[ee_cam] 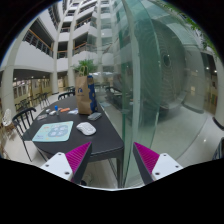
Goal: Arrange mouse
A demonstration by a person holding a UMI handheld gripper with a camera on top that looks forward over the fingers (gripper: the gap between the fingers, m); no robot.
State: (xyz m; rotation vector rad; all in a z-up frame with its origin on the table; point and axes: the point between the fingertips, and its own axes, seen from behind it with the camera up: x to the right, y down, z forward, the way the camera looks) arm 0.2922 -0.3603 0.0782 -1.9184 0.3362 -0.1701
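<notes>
A white mouse (86, 128) lies on a dark table (95, 145), to the right of a light blue-green mouse mat (53, 131). A second small white object (94, 116) lies farther back on the table. My gripper (113, 160) is open and empty, its two magenta pads (77, 158) wide apart. It hangs well short of the table's near right corner, and the mouse is ahead and to the left of the fingers.
A brown paper bag (83, 99) and a blue bottle (92, 99) stand at the table's far end. Dark chairs (22, 122) stand on the left. A glass wall (150, 90) runs along the right of the table. Pale floor lies beneath the fingers.
</notes>
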